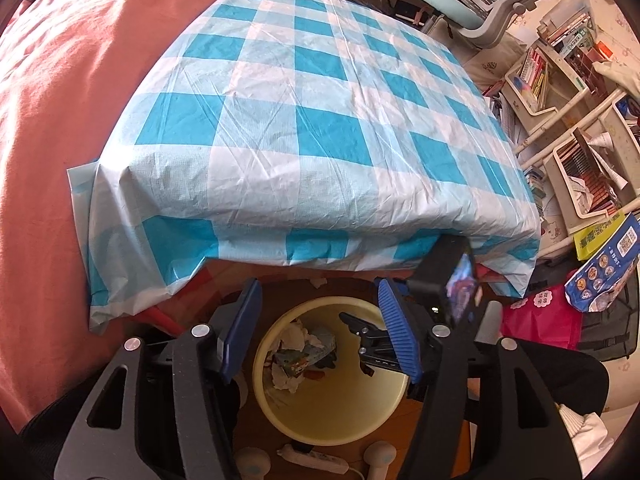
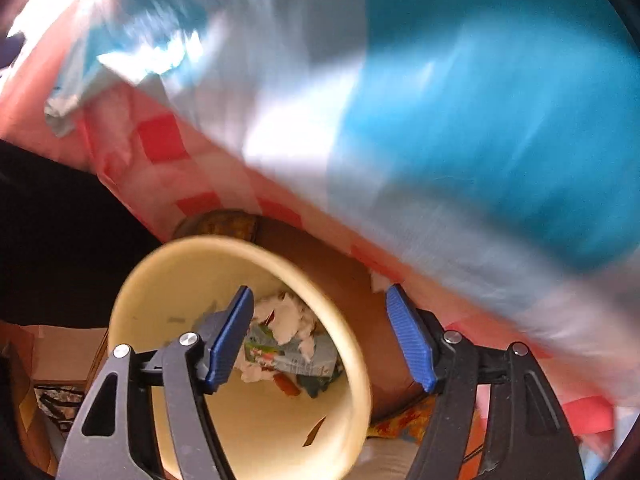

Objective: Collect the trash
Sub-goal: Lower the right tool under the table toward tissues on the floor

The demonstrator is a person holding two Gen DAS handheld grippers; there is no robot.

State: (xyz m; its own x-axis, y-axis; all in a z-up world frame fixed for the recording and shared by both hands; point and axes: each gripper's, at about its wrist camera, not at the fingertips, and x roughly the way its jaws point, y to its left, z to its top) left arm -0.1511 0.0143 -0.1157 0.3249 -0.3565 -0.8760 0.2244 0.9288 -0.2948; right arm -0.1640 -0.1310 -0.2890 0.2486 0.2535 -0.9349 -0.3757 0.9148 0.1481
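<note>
A cream round bin (image 1: 332, 420) stands on the wooden floor just below the table's edge. Inside it lies trash (image 1: 300, 352): crumpled white paper and a printed carton. My left gripper (image 1: 318, 286) hangs over the bin, open, with nothing between its blue pads. The right gripper's black body (image 1: 440, 292) shows beside it over the bin's right side. In the right wrist view my right gripper (image 2: 320, 290) is open and empty over the far rim of the bin (image 2: 200, 242). The trash (image 2: 288, 340) lies beneath its left pad.
A table with a blue-and-white checked cloth (image 1: 300, 120) overhangs the bin; a red-checked cloth (image 2: 160, 140) hangs under it. Salmon fabric (image 1: 60, 120) fills the left. Shelves of books (image 1: 560, 80), an office chair (image 1: 472, 4) and a pink bag (image 1: 540, 320) crowd the right. A power strip (image 1: 316, 458) lies near the bin.
</note>
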